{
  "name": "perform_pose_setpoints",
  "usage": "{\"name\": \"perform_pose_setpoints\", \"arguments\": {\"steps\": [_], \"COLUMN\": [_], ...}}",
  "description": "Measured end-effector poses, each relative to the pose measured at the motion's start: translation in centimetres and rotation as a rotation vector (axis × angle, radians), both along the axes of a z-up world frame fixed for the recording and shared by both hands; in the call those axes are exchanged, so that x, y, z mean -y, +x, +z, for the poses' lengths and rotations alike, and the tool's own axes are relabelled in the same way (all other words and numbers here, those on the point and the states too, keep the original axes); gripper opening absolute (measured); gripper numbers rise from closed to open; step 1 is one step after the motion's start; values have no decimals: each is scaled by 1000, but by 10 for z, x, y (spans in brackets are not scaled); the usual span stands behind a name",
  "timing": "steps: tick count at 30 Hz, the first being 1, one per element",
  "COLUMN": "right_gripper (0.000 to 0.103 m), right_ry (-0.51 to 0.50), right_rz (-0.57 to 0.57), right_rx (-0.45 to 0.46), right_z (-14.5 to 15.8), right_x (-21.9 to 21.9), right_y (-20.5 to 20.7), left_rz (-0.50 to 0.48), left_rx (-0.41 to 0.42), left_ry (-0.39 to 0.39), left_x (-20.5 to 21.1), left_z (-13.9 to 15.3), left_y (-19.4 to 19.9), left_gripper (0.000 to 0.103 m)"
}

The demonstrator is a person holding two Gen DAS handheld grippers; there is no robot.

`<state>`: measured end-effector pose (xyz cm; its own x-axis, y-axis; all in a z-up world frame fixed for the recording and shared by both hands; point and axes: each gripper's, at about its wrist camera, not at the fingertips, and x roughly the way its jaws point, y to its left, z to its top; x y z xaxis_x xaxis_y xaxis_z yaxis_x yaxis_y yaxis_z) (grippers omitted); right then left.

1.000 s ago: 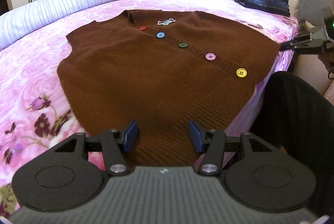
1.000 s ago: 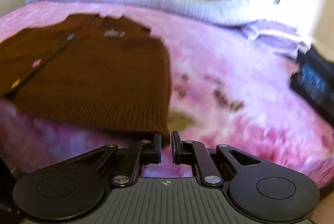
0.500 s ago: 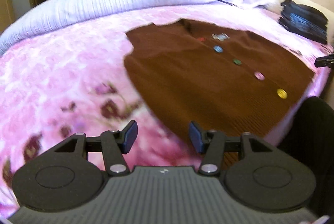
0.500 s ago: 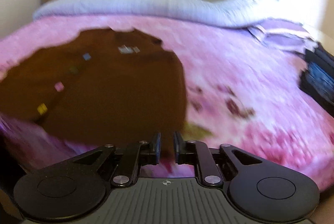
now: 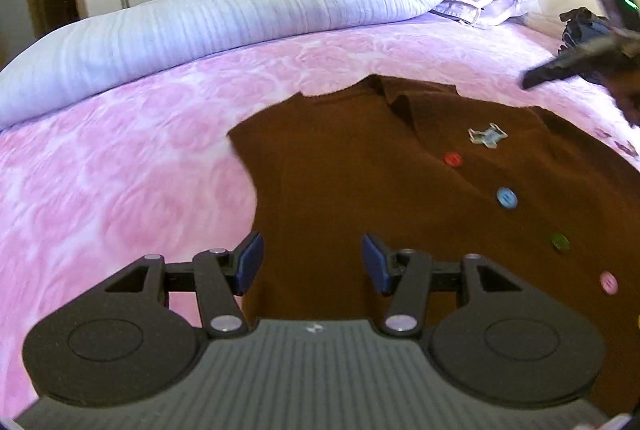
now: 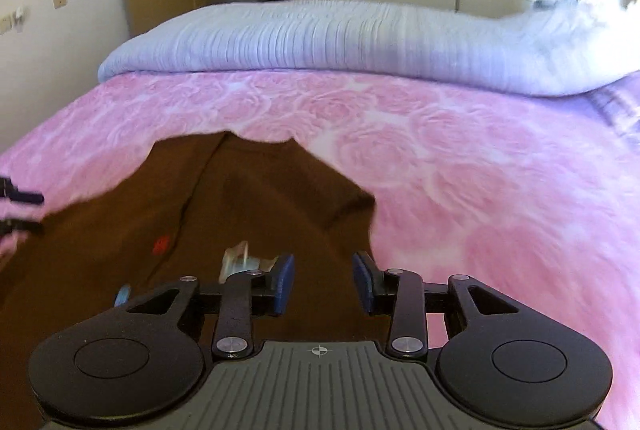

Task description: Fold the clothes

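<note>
While both grippers' jaws gape empty, the right's just widening, the brown vest (image 5: 360, 189) lies flat.

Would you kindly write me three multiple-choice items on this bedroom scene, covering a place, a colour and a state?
1. Where does the brown cardigan lie?
A. on the pink bedspread
B. on a chair
C. on the floor

2. What colour is the button nearest the neckline?
A. yellow
B. red
C. white

3. How do the pads of the left claw stand?
A. pressed on a sleeve
B. shut and empty
C. apart with nothing between them

Answers: 1 A, the cardigan is spread flat on the bedspread; 2 B, the red button is the topmost, just below the small patch; 3 C, a clear gap shows between the blue pads.
</note>
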<state>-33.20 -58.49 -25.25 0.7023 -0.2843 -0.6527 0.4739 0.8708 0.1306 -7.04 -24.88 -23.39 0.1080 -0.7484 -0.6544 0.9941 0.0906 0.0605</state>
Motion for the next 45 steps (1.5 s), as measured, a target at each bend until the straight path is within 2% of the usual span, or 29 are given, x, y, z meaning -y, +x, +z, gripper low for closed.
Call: {"name": "perform_pose_setpoints", "arguments": {"steps": [3, 7, 9, 10, 11, 12, 14, 16, 19, 22, 24, 25, 26, 27, 28, 29, 30, 32, 34, 36, 38, 40, 42, 45], "right_gripper": [38, 38, 37, 23, 5, 5, 5, 5, 5, 6, 16, 34, 54, 55, 52, 16, 5, 5, 5, 5, 5, 6, 11, 20], "right_ry": [-18, -172, -246, -252, -240, -226, -328, -385, -470, -409, -357, -332, -307, -281, -235, -176, -128, -200, -227, -248, -306, -312, -266, -216], "right_rz": [44, 196, 268, 292, 309, 326, 303, 238, 196, 203, 210, 215, 220, 225, 230, 234, 227, 211, 234, 276, 245, 166, 87, 55], "right_rx": [-23, -175, -268, -296, -306, -311, -317, -280, -289, -245, -215, -214, -214, -213, -223, -238, -223, -212, -198, -215, -252, -227, -155, -121], "right_z": [-11, -41, -60, -67, -67, -65, -52, -40, -43, -43, -45, -49, -53, -57, -63, -70, -71, -61, -55, -57, -62, -57, -43, -25], "right_x": [27, 36, 37, 40, 44, 49, 61, 87, 106, 105, 103, 103, 103, 103, 107, 113, 119, 123, 127, 130, 130, 134, 132, 100], "right_y": [49, 108, 122, 124, 125, 125, 127, 132, 141, 136, 129, 126, 124, 121, 120, 120, 119, 123, 133, 146, 148, 138, 117, 75], "left_rz": [-29, -60, -72, -78, -86, -94, -99, -88, -91, -119, -128, -128, -128, -128, -136, -146, -151, -152, -144, -136, -103, -59, -17, 14], "left_rx": [47, 98, 123, 133, 142, 149, 147, 129, 94, 50, 6, -18, -43, -68, -80, -65, -26, 36, 56, 63, 46, 49, 61, 35], "left_ry": [1, 3, 3, 6, 7, 7, 11, 24, 51, 62, 61, 71, 80, 90, 95, 92, 81, 67, 77, 78, 74, 65, 54, 23], "left_x": [31, 72, 92, 102, 112, 121, 138, 156, 176, 186, 191, 195, 198, 201, 203, 203, 203, 205, 211, 214, 213, 205, 194, 157], "left_z": [-8, -14, -16, -18, -20, -21, -26, -34, -45, -49, -49, -50, -51, -52, -54, -53, -51, -51, -56, -59, -57, -48, -37, -17], "left_y": [12, 33, 45, 51, 57, 63, 74, 86, 99, 107, 112, 115, 117, 119, 119, 115, 110, 103, 102, 102, 105, 108, 109, 98], "left_gripper": [50, 50, 50, 50, 50, 50, 50, 50, 47, 44, 44, 41, 29, 20, 9, 7, 6, 6, 6, 7, 13, 18, 17, 17]}}
